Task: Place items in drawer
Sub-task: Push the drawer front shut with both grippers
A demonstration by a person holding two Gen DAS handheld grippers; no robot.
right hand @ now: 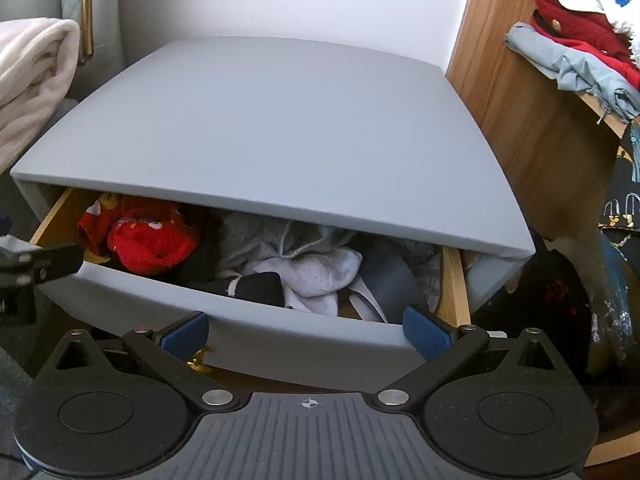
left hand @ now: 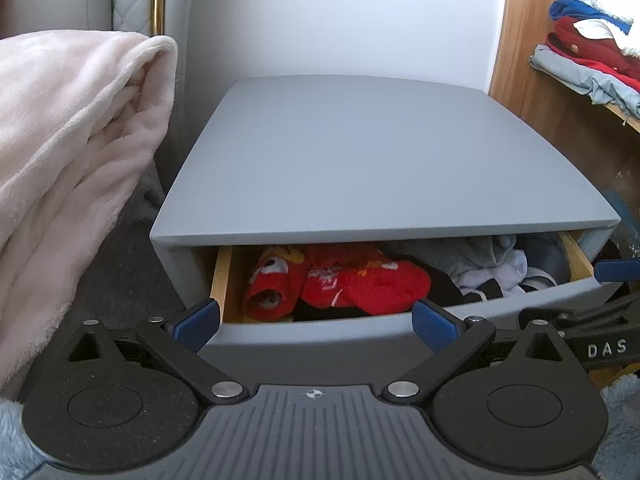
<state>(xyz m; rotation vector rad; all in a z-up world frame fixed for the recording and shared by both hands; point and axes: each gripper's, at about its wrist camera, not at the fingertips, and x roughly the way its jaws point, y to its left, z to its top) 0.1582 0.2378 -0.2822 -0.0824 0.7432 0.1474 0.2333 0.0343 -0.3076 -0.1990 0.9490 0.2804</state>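
A grey nightstand (left hand: 360,160) (right hand: 272,128) has its top drawer (left hand: 320,340) (right hand: 240,316) partly pulled out. Inside lie red patterned socks (left hand: 340,280) (right hand: 148,236) on the left, with grey, white and black clothes (left hand: 492,268) (right hand: 304,272) on the right. My left gripper (left hand: 316,322) is open, its blue pads spread in front of the drawer's left half, with nothing between them. My right gripper (right hand: 306,330) is also open and holds nothing, in front of the drawer's right half. Part of the right gripper (left hand: 592,340) shows at the edge of the left wrist view.
A pale pink blanket (left hand: 68,152) (right hand: 32,80) hangs off a bed on the left. A wooden shelf unit (left hand: 540,92) (right hand: 520,100) on the right holds folded red, blue and grey clothes (left hand: 592,52) (right hand: 580,40). Dark objects (right hand: 580,292) sit beside the nightstand's right side.
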